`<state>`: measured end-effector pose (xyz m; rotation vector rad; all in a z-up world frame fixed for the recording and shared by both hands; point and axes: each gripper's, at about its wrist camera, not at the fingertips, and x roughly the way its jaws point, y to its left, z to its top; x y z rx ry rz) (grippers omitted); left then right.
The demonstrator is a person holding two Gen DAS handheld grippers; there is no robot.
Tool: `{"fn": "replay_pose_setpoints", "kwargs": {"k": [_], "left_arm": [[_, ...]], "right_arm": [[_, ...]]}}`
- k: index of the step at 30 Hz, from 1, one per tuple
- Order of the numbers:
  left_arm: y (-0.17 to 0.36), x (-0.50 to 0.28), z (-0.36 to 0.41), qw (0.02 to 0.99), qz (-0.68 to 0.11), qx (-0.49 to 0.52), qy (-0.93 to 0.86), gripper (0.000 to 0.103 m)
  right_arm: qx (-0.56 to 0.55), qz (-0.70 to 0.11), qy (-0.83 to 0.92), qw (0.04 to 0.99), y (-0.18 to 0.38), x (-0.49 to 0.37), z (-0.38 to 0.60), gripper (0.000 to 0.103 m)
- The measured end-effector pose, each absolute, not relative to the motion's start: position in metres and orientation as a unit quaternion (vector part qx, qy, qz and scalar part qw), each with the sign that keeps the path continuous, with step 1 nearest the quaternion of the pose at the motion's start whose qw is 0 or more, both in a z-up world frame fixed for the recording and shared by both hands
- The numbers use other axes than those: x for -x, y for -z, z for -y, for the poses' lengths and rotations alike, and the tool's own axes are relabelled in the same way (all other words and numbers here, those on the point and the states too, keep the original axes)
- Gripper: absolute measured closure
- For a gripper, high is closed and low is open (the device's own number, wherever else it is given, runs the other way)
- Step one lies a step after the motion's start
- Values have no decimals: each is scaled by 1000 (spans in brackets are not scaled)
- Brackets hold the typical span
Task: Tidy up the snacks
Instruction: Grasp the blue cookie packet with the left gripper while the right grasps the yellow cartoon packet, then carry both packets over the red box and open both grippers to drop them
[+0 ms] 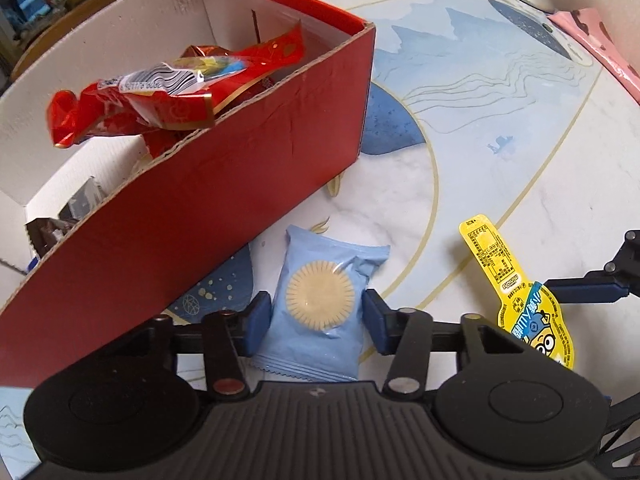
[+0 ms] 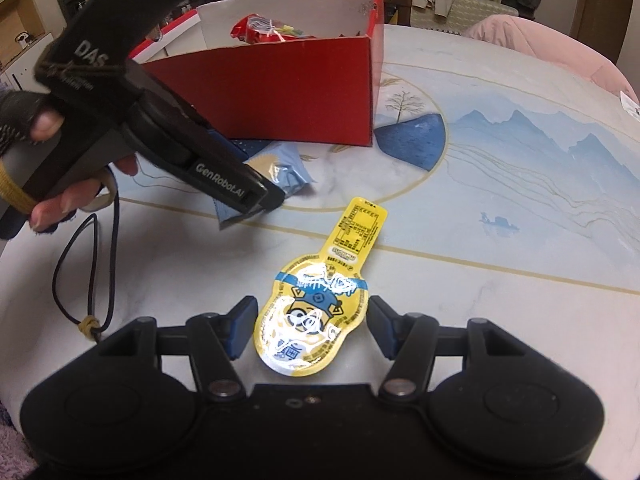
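On the round marble-look surface [image 2: 500, 320], printed with blue mountains and gold rings, a red cardboard box [image 1: 224, 216] stands open at the top, its inside white. Red snack wrappers [image 1: 160, 96] are heaped inside it, rising above its near wall, and a dark packet [image 1: 60, 224] lies low at one end. Just beside the box's near wall lies a light blue packet [image 1: 320, 308] with a round, ridged biscuit showing through its clear window. The left gripper [image 1: 318, 320] points steeply down over it, and its blue fingers [image 1: 256, 320] sit against the packet's two long edges, pinching it where it lies flat on the surface. From the right wrist view that same gripper is seen held in a gloved hand [image 2: 44, 152], a dark cable looping down from it onto the surface, with the blue packet [image 2: 284, 168] peeking out beneath its tip. A little way off, clear of the box, a yellow bottle-shaped sachet [image 2: 316, 312] with a cartoon character and a blue band lies flat, its narrow neck pointing away from the camera. The right gripper [image 2: 312, 328] hangs over the sachet's wide end with its fingers [image 2: 240, 328] spread to either side; a gap shows between each pad and the sachet's edge, so nothing is pinched there.
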<state>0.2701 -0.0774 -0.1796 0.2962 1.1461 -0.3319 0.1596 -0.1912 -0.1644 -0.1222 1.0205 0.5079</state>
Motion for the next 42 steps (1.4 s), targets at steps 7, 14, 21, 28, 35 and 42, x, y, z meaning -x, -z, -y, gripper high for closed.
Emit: {"fn": "replay_pose_setpoints", "kwargs": {"k": [7,14,21,28,35,42], "left_arm": [[173,-255,67,834,-536,-82,103,59],[126,-223,41,860,-504,-27,79,60],[80,-205,14,883,-466,-5,51,74],[54,-205,-25,894,-447,36,15,75],[51,-210,-38,889,-456,35,19,75],[63,-222,-29,882,-469,39,13,75]], "right_arm": [[60,-477,-230,846,160,-155,190,45],[60,-440,-239,864,122,-152,187,45],[75,-388,-258,882,75,-167,169,45],[75,-356,-289,885,43,-199,145,45],[85,-343,-305,884,31,-235,120,45],[100,-354,-313,875,40,-250,109,45]]}}
